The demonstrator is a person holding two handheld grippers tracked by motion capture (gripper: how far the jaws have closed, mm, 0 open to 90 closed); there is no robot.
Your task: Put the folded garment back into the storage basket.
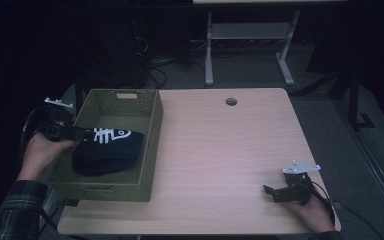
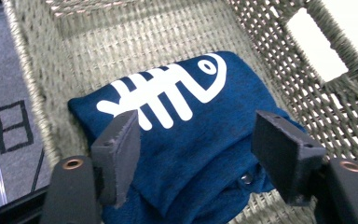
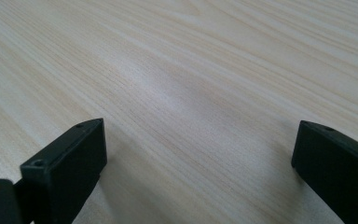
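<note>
Cloth [image 1: 107,152], dark blue with a white fish-bone print, lay in the basket [image 1: 152,145] at the table's [image 1: 220,150] left in the high view, the left gripper [image 1: 87,134] over it. Its own view showed the cloth [image 2: 191,140] below wide jaws, untouched. The right gripper [image 3: 198,154] stood wide over bare wood.

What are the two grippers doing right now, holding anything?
Left gripper: open, jaws apart over the folded blue garment in the woven basket, not gripping it.
Right gripper: open, holding nothing, over the table.
</note>
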